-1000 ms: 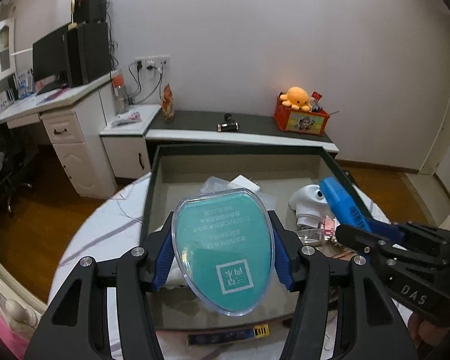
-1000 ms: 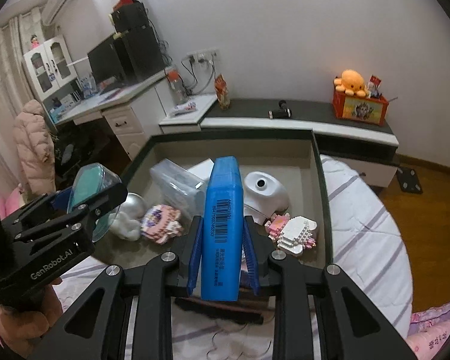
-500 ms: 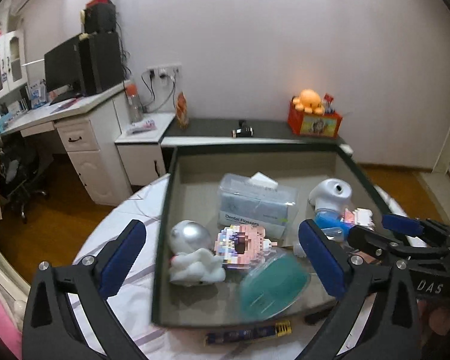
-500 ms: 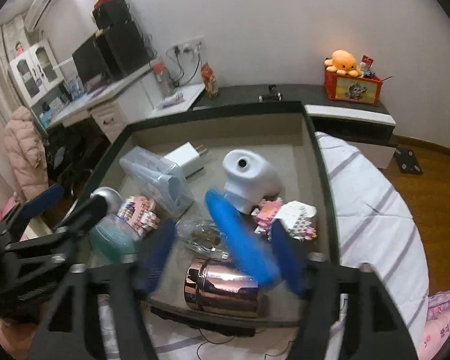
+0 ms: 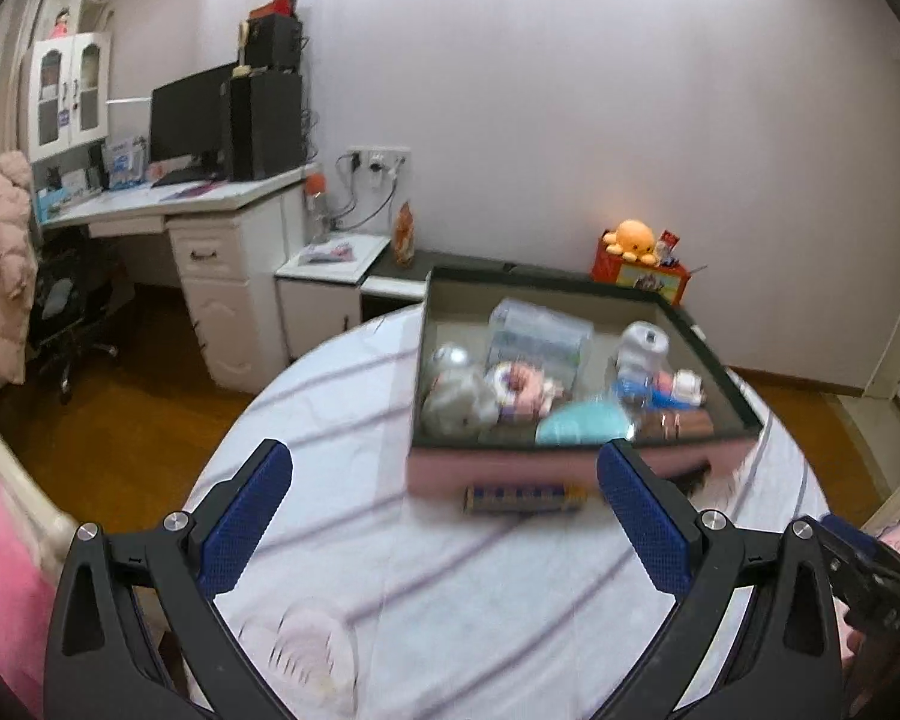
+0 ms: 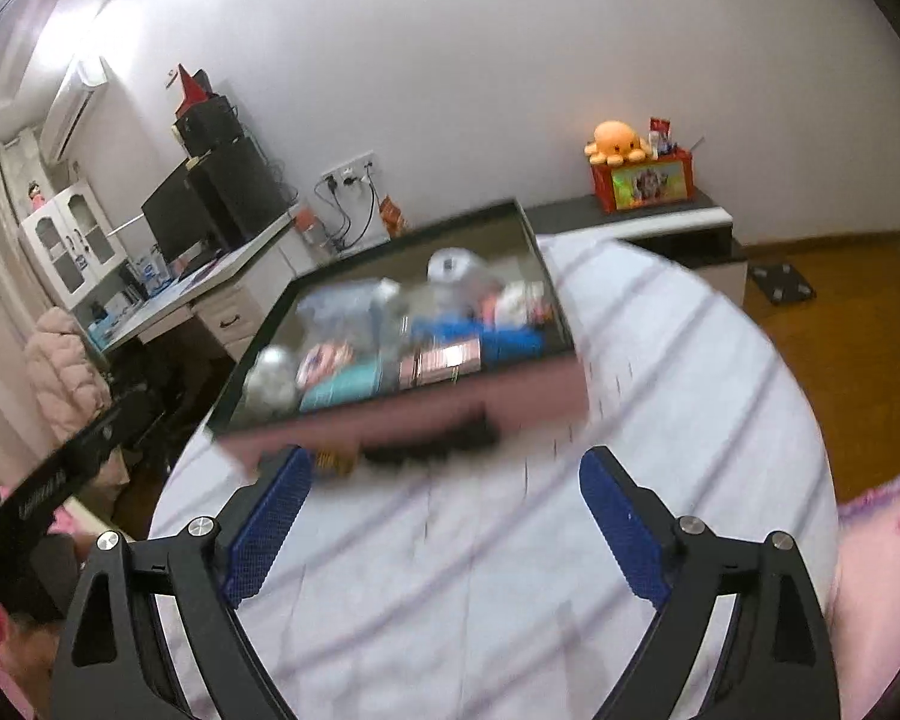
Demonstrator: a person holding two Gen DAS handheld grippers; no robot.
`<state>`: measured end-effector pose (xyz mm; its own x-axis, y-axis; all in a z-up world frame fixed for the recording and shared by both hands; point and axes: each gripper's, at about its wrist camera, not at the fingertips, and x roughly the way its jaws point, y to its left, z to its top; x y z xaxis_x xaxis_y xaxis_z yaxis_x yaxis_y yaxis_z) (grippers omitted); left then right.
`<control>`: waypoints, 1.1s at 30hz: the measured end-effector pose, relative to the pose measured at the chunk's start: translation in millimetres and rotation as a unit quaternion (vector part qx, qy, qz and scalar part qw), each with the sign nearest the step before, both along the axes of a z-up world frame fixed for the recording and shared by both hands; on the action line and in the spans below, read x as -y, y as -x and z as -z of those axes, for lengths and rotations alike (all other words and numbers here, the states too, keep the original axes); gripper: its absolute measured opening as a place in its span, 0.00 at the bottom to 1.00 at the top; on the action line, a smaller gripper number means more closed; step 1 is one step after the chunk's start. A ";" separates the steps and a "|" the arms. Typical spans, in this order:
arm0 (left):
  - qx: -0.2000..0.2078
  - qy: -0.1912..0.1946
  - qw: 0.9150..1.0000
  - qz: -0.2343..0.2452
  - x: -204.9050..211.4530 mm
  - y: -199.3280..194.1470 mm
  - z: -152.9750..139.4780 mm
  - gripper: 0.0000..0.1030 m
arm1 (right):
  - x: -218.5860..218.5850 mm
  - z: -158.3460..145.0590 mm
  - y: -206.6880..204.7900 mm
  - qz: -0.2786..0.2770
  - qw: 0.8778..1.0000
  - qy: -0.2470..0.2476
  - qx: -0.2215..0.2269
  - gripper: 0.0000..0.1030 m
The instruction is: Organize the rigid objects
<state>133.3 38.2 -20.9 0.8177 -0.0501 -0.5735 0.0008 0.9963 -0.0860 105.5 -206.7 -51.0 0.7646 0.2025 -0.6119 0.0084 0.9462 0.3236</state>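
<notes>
Both tongs now empty and back from the box. A second ago each was clenched on an item: left tongs [image 5: 444, 516] on the teal oval case, right tongs [image 6: 444, 516] on the blue case. Both items now lie inside the box.

Left wrist view: left tongs spread to their widest, nothing between the blue pads [image 5: 243, 519]. Box [image 5: 510, 468] sits right of centre on the striped counter [image 5: 450, 600]. Teal oval case [image 5: 582, 423] lies against the near wall of the box, lower middle of the contents. Beside it, blurred: a silver-and-white figure [image 5: 456, 399] at left, a pink block model [image 5: 519, 387], a clear packet [image 5: 537, 333] behind, a white device [image 5: 642, 348] toward the right.

Right wrist view: right tongs are opening, jaws well apart, nothing between them. Blue case [image 6: 480, 339] lies near the front of the box, right of centre, just beside a shiny rose-coloured can [image 6: 441, 363]. Heavy motion blur here; finer detail cannot be told.

Still outside the box, on the counter just in front of its near wall: a battery-like stick [image 5: 525, 498] with a blue and yellow label, and a dark elongated object [image 6: 432, 444], identity unclear.

Judgement: two more items are stowed, so the sorting is far along but not finished. The two loose pieces at the box front look like the likely next picks; both lie flat and close to the wall, so a low approach would be needed.
</notes>
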 end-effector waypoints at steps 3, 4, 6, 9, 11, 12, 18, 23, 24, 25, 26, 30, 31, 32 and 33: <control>-0.008 0.002 1.000 -0.004 -3.0 23.2 2.8 1.00 | -0.8 -2.6 30.7 0.015 1.000 0.008 0.006 0.90; -0.010 0.004 1.000 -0.006 -4.8 32.6 3.6 1.00 | -1.9 -6.0 39.9 0.018 1.000 0.016 0.009 0.90; -0.013 0.004 1.000 -0.005 -4.1 46.5 5.4 1.00 | -5.1 -11.7 52.2 0.021 0.999 0.039 0.013 0.90; -0.011 -0.003 1.000 -0.003 -4.6 65.5 4.1 1.00 | -11.1 -19.9 67.9 0.019 0.998 0.059 0.023 0.90; -0.008 -0.005 1.000 -0.005 -6.4 77.4 3.4 1.00 | -16.7 -23.8 75.3 0.015 0.997 0.066 0.030 0.90; -0.008 -0.004 1.000 -0.003 -7.2 79.7 3.2 1.00 | -19.7 -25.7 76.9 0.010 0.997 0.070 0.032 0.90; -0.018 0.001 1.000 -0.005 -14.9 86.3 6.9 1.00 | -38.9 -28.8 83.8 -0.010 0.996 0.083 0.036 0.90; -0.022 0.007 1.000 -0.005 -15.1 86.4 9.3 1.00 | -45.6 -27.0 84.4 -0.017 0.995 0.093 0.033 0.90; -0.022 0.005 1.000 -0.005 -13.7 86.4 9.1 1.00 | -45.7 -26.8 84.2 -0.017 0.995 0.093 0.032 0.90; -0.020 0.005 1.000 -0.004 -12.8 87.2 8.9 1.00 | -45.9 -26.5 84.1 -0.017 0.995 0.092 0.032 0.90; -0.020 0.005 1.000 -0.003 -12.1 87.7 8.5 1.00 | -45.9 -26.5 84.1 -0.017 0.995 0.093 0.032 0.90; -0.017 0.003 1.000 0.002 -10.1 90.4 5.8 1.00 | -46.0 -27.2 84.2 -0.015 0.995 0.093 0.032 0.90; -0.017 0.002 1.000 0.002 -9.5 90.9 5.6 1.00 | -45.6 -27.7 84.4 -0.015 0.995 0.092 0.033 0.90; -0.017 0.002 1.000 0.003 -9.0 91.3 5.5 1.00 | -45.8 -28.0 84.6 -0.015 0.995 0.092 0.033 0.90; -0.017 0.003 1.000 0.003 -8.9 91.7 5.1 1.00 | -46.0 -28.3 85.3 -0.014 0.995 0.092 0.034 0.90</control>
<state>41.6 47.1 -25.9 0.7975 -0.0586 -0.6005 0.0045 0.9958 -0.0912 20.2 -160.7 -22.7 0.8006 0.1141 -0.5882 -0.0350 0.9889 0.1442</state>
